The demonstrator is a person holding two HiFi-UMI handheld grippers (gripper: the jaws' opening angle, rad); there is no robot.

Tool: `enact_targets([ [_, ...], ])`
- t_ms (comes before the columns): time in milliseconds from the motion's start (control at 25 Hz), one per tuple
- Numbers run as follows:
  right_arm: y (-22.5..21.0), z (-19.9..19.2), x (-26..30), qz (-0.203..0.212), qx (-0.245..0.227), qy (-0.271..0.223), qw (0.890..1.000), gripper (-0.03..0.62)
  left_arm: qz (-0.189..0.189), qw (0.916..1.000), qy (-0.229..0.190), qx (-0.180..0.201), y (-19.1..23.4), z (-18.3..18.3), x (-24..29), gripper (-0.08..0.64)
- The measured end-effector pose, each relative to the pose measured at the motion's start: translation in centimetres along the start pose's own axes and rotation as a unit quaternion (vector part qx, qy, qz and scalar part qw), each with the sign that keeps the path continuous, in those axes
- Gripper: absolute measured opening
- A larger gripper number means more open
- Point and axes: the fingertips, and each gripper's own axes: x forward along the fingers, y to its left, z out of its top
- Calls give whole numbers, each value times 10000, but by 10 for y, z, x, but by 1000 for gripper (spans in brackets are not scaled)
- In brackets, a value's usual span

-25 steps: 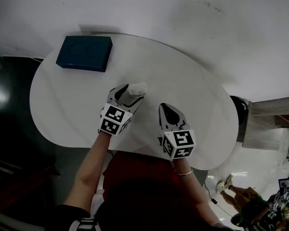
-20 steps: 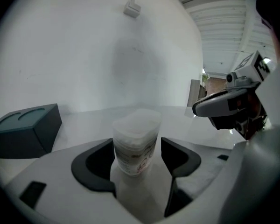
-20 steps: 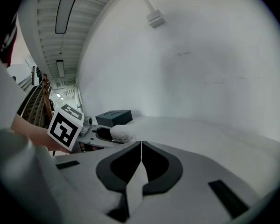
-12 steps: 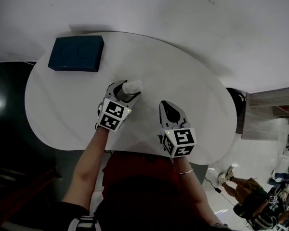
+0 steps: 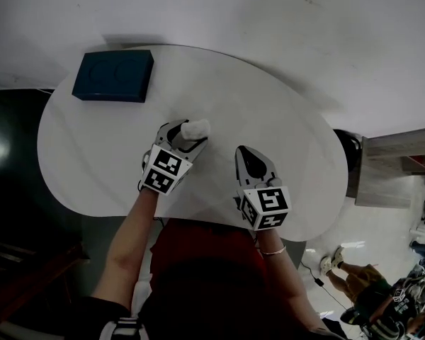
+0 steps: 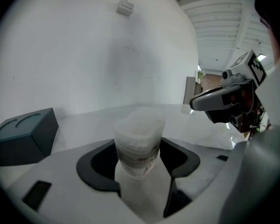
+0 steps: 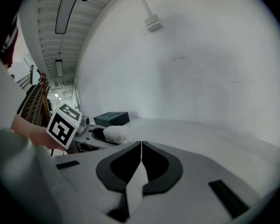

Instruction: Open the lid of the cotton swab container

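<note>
Head view: white table (image 5: 269, 119), white wall (image 7: 200, 55); left fingers (image 6: 95, 167) clamp container (image 6: 139, 139), right fingers (image 7: 116, 169) closed empty

a white table (image 5: 269, 119) with a rounded, oval top fills the middle of the head view, its bare surface smooth and slightly glossy. 1 dark blue box (image 5: 113, 75) lies flat on it at the upper left of the frame, close to the far left edge, with 2 round shapes pressed into its lid. the same box shows at the left edge of the left gripper view (image 6: 21, 136). near the frame's centre is the cotton swab container (image 5: 195, 128); whether its base touches the top cannot be told.
</note>
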Motion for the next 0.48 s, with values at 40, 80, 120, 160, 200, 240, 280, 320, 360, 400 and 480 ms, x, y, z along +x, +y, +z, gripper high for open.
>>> enact_targets([
  [40,1,2,-1,50,-22,-24,10000,17,4,10000,7,-3,-2,1,-2,287],
  [80,2,4,-2,108,-53,-49,9999,17,10,10000,8,-11,-5,2,-5,287],
  [120,4,6,-4,170,-94,-73,9998,17,17,10000,5,-19,-7,4,-8,287],
  [160,7,8,-5,237,-147,-95,9996,17,25,10000,0,-26,-9,5,-11,287],
  [200,10,10,-6,310,-211,-115,9992,17,34,10000,-3,-32,-11,6,-14,286],
  [240,14,12,-8,389,-280,-135,9988,17,48,10000,-3,-37,-14,6,-17,287],
  [280,18,14,-9,475,-355,-153,9981,17,69,10000,0,-44,-16,6,-20,287],
  [320,22,15,-11,564,-442,-162,9973,17,92,9999,3,-53,-18,6,-23,287],
  [360,25,15,-12,653,-541,-162,9963,17,115,9999,5,-61,-21,7,-26,287],
  [400,28,16,-14,743,-648,-156,9950,17,133,9999,4,-69,-23,8,-29,287],
  [480,36,17,-18,941,-868,-134,9917,17,164,9998,-2,-85,-29,9,-34,287],
])
